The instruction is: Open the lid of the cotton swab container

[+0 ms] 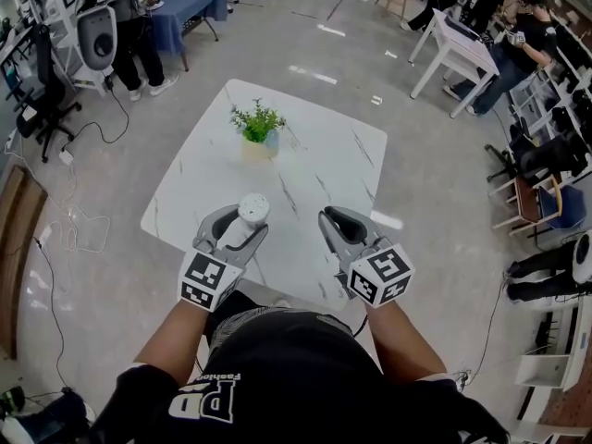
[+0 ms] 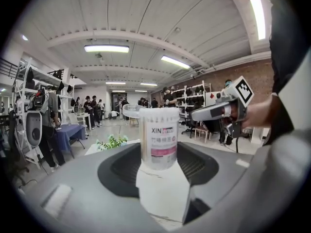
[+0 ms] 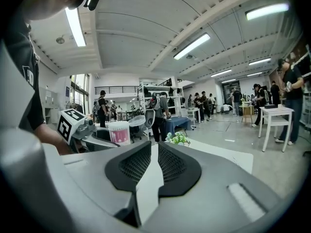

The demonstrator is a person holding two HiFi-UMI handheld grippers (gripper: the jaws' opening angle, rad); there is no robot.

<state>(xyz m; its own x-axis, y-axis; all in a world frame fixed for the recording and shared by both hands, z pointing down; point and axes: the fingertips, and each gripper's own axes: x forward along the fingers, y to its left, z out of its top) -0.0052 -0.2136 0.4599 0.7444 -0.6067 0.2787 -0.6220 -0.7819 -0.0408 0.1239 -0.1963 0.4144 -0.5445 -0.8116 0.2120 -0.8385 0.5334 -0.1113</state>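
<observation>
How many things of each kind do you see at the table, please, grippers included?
Grippers: 2 (left gripper, right gripper)
Cotton swab container: 1
Potted plant: 1
Table: 1
Total: 5

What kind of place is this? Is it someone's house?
Not a house. It looks like a big workshop or lab: long strip lights on a bare ceiling, metal shelving racks, cables trailing across the floor, and people at another work table.
</observation>
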